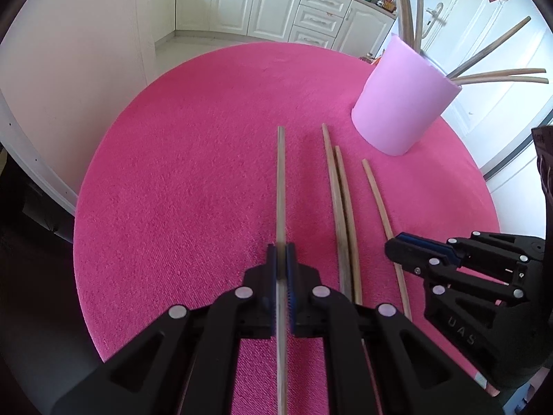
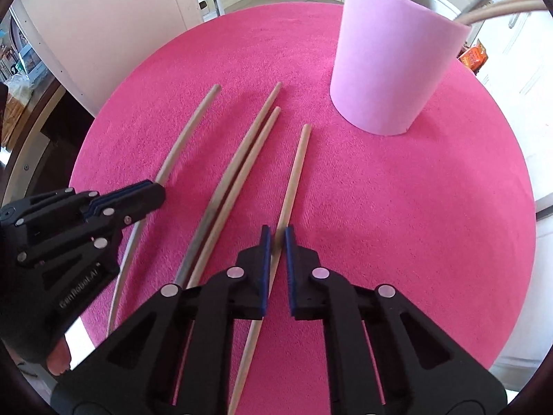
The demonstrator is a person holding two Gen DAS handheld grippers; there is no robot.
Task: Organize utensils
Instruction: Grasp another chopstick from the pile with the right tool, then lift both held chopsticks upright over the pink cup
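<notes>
Several chopsticks already stand in the pink cup at the far right of the pink tabletop. Four remain lying down. The left claw is clamped on the leftmost chopstick; the right claw has closed around the rightmost chopstick. The middle pair lies untouched.

The left tongs are clamped on a wooden chopstick that points away across the pink desk. To its right lie a touching pair of chopsticks and a single chopstick. The right tongs are closed at that single stick, apparently gripping it. Beyond stands a pale pink holder with more sticks leaning out.
</notes>
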